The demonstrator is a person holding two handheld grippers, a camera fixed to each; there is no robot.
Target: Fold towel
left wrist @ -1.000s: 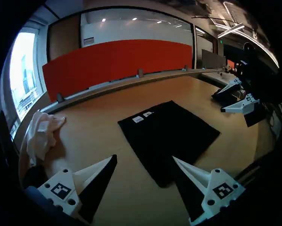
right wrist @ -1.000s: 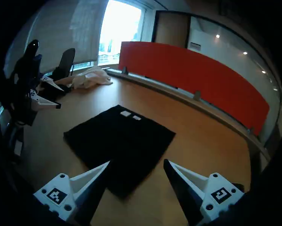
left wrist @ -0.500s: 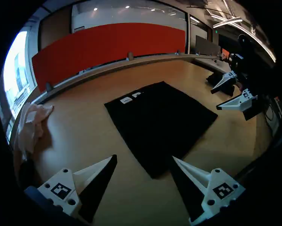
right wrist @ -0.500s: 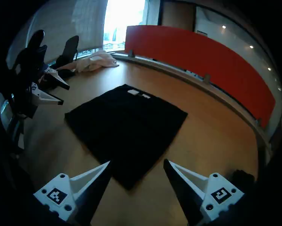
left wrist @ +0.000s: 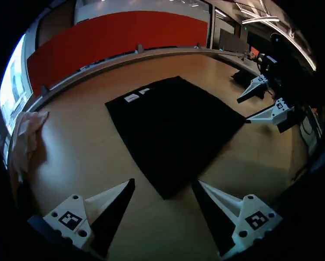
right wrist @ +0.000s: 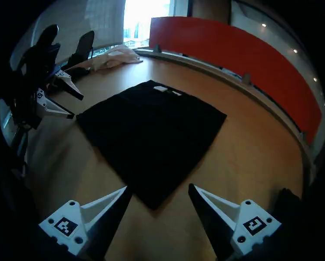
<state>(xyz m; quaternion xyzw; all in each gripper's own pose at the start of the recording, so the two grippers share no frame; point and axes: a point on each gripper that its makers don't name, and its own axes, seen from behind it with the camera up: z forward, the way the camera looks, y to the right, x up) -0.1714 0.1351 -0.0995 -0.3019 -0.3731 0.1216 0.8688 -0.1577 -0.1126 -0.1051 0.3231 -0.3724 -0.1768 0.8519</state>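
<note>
A black towel (left wrist: 173, 124) lies flat on the wooden table, with two white tags (left wrist: 131, 98) at its far edge. In the left gripper view my left gripper (left wrist: 162, 185) hangs open just above the towel's near corner. The right gripper view shows the towel (right wrist: 151, 130) again, and my right gripper (right wrist: 158, 189) stands open over its own near corner. The right gripper (left wrist: 245, 111) also appears at the towel's right edge in the left gripper view. The left gripper (right wrist: 77, 106) shows at the towel's left corner in the right gripper view. Nothing is between either pair of fingers.
A crumpled pale cloth (left wrist: 25, 135) lies at the table's left edge, seen also as a pale cloth (right wrist: 114, 56) near the window. A red partition (left wrist: 114, 41) runs along the far side of the table (left wrist: 84, 143). Dark office chairs (right wrist: 82, 50) stand by the window.
Both grippers have moved forward and down toward the towel's near corners, so the towel sits closer and larger in both views. The jaws stay open.
</note>
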